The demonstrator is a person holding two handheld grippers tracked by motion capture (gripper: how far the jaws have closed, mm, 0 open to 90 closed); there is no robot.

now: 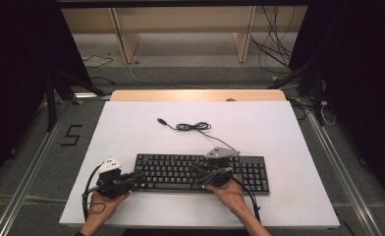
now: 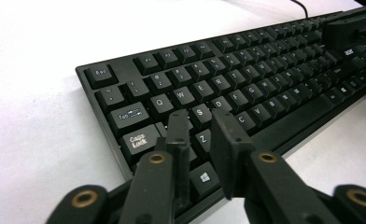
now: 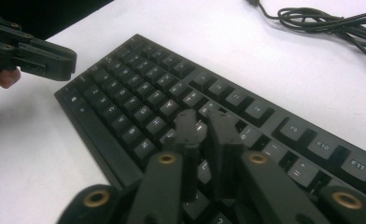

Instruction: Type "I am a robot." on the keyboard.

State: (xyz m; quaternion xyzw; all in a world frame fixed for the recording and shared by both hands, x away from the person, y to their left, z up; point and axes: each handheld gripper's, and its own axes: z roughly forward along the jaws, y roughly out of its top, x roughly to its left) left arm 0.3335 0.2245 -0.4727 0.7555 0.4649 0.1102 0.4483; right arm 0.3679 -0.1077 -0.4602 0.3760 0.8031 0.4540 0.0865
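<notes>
White table point(image 1: 131, 128) is carrying a black keyboard point(image 1: 200, 172) near its front edge, w/ its cable point(image 1: 193, 126) lying coiled just behind. Left gripper point(image 2: 204, 126) is hovering over the kbd's left end, jaws nearly together, nothing btwn. Right gripper point(image 3: 204, 122) is hanging over the mid keys, jaws almost touching, empty.
</notes>
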